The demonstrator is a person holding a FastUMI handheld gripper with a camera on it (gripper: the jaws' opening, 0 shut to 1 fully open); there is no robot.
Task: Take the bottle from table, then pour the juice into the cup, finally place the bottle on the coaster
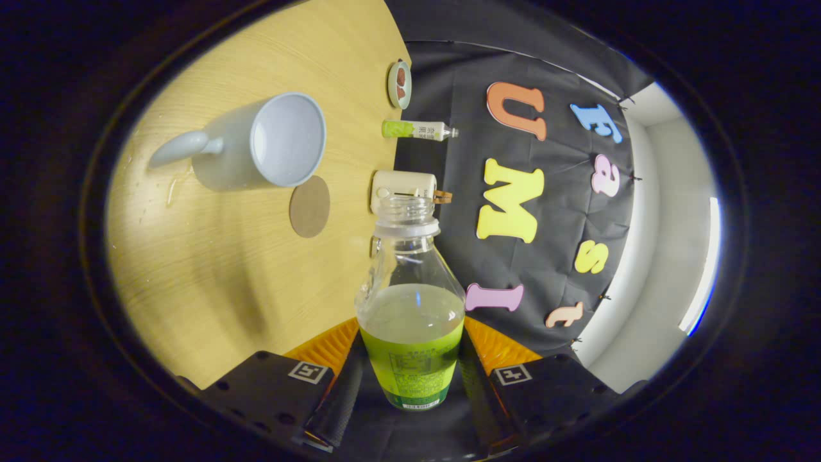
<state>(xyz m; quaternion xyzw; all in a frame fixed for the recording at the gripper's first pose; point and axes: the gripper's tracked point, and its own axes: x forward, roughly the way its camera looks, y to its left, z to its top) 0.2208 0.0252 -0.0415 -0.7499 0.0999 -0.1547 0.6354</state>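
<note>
My gripper (410,359) is shut on a clear open-topped bottle (410,301) with a green label, about half full of pale juice. Both fingers (333,385) press on its lower body. The view is rolled, so the wooden table (211,269) stands to one side, and the bottle's open neck points toward the booth wall. A pale blue cup (269,142) with a handle stands on the table beyond the fingers, its inside bare. A round brown coaster (310,206) lies flat right beside the cup, between it and the bottle's neck.
Along the table's far edge by the black wall stand a small round dish (399,83), a small bottle with a green label (417,129) and a cream-coloured box-like object (403,190), just behind the held bottle's neck.
</note>
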